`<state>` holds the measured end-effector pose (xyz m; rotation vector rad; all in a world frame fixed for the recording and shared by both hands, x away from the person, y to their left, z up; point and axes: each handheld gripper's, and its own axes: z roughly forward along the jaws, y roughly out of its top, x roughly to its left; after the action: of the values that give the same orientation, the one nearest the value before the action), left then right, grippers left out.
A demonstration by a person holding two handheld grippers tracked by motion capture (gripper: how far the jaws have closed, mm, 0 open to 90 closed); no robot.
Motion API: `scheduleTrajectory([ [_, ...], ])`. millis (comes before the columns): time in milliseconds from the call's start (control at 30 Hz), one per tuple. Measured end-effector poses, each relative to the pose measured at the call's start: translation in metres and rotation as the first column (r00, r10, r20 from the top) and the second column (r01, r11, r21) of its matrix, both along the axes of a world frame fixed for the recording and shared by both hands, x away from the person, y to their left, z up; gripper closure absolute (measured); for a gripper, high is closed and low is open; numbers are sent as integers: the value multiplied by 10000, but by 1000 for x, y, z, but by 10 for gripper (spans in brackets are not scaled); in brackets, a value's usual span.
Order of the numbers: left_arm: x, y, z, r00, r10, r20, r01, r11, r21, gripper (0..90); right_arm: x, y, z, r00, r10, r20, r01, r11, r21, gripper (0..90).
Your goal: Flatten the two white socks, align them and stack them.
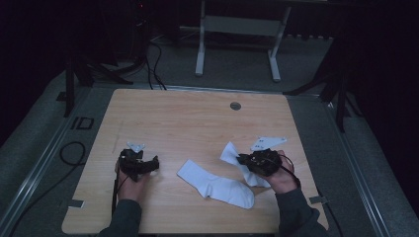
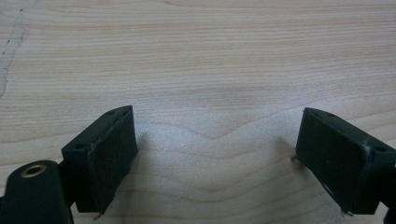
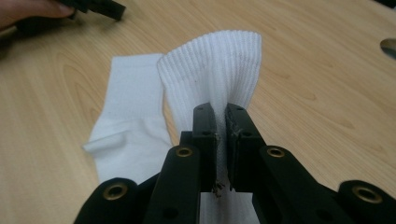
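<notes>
Two white socks lie on the wooden table [image 1: 188, 118]. One sock [image 1: 217, 186] is flat near the front centre, also seen as the flat sock [image 3: 128, 119]. The second, ribbed sock [image 1: 230, 152] lies to its right; my right gripper [image 1: 241, 159] is shut on it. In the right gripper view the jaws of my right gripper [image 3: 221, 114] pinch the ribbed sock [image 3: 212, 65] below its cuff, which stands up beyond them. My left gripper [image 1: 155, 163] rests on the table left of the flat sock, and my left gripper [image 2: 217, 128] is open over bare wood.
A round cable hole [image 1: 235, 105] sits near the table's far edge, also visible as the cable hole [image 3: 388, 46]. Beyond the table stands a white desk frame [image 1: 200, 49]. Cables [image 1: 73, 150] lie on the floor at the left. The room around is dark.
</notes>
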<state>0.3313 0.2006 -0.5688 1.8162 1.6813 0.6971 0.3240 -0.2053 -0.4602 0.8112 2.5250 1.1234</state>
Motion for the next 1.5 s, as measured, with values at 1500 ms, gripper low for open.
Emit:
scheduleTrajectory([
  [1500, 0, -1, 0, 10000, -16, -15, 16, 10000, 8, 123, -34, 63, -4, 9998, 168, 55, -173, 9931, 1163, 831],
])
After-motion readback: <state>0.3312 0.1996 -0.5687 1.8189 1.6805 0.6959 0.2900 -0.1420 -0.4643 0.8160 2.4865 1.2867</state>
